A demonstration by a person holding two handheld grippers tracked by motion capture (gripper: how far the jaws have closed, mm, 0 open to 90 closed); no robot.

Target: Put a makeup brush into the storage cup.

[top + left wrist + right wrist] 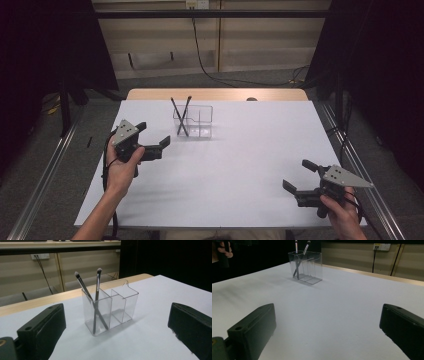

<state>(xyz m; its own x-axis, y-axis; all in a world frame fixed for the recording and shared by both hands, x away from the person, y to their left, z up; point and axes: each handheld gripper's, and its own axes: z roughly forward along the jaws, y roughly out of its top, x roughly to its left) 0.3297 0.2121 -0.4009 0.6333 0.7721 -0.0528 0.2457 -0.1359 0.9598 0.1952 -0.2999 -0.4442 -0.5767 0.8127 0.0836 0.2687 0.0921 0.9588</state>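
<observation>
Showing: two hand-held grippers over a white table (240, 170), with a clear organizer (194, 121) standing toward its far side.
Surroundings: a wooden edge (220, 94) runs behind the white surface; a black cable (200, 55) hangs down the back wall; dark curtains flank both sides.
Obstructions: bare white surface lies between each gripper and the organizer.
Organizer: upright, transparent, divided into compartments, seen clearly in the left gripper view (110, 306) and farther off in the right gripper view (307, 266).
Contents: two brushes (96, 300), bristles up, cross each other in one end compartment; the other compartments look bare.
Left gripper (152, 136): released, jaws wide apart, near the organizer and pointed at it, touching nothing.
Right gripper (298, 176): released, jaws wide apart, near the table's front right corner, well apart from the organizer.
Hands: the left hand (120, 167) and right hand (340, 210) each grasp a gripper handle.
</observation>
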